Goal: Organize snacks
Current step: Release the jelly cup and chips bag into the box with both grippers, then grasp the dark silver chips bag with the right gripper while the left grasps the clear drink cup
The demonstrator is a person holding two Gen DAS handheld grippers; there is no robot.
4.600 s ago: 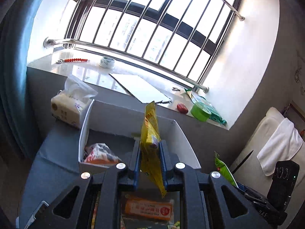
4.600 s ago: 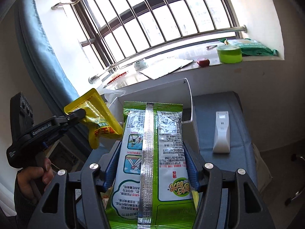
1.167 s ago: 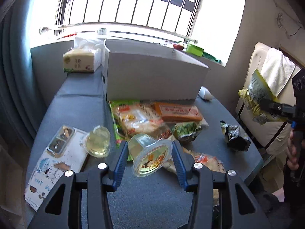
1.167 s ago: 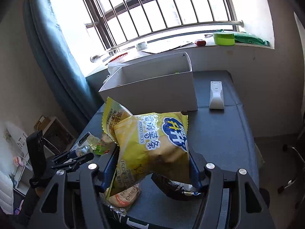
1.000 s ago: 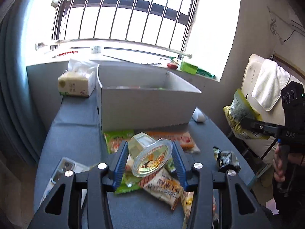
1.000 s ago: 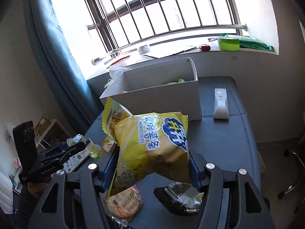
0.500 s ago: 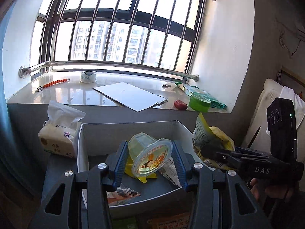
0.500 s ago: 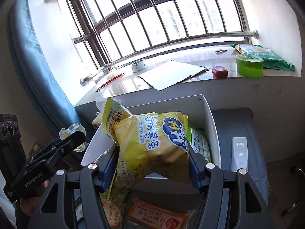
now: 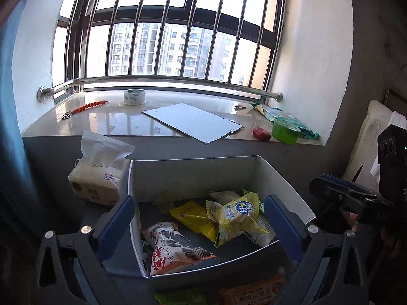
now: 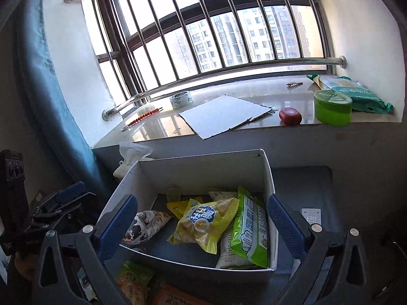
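Two handheld grippers hover over an open white cardboard box on a grey-blue counter, under a barred window.

Left gripper: jaws have just been opening, now spread wide w/ nothing between the blue pads; they frame the box from above. Right gripper: same, jaws just opened to full width, empty, also framing the box. Each gripper shows at the edge of the other's view, held by a hand.

Inside the box, a loose pile of snacks. A yellow potato-stick bag lies on top, roughly mid-box. To its right, a green-and-white packet leans against the right wall. Under and behind the yellow bag, a flatter yellow packet. At the near left, a white-and-orange printed bag. The jelly cup can't be made out among them.

More snacks lie on the counter just near of the box: an orange packet and a green one, both partly cut off by the frame edge.

Left of the box, touching or just beside its far corner, a tissue pack. Right of the box, a white remote on the counter.

On the windowsill beyond: tape roll, a flat grey card sheet, a small red item, a green round tub, a green bag behind it.
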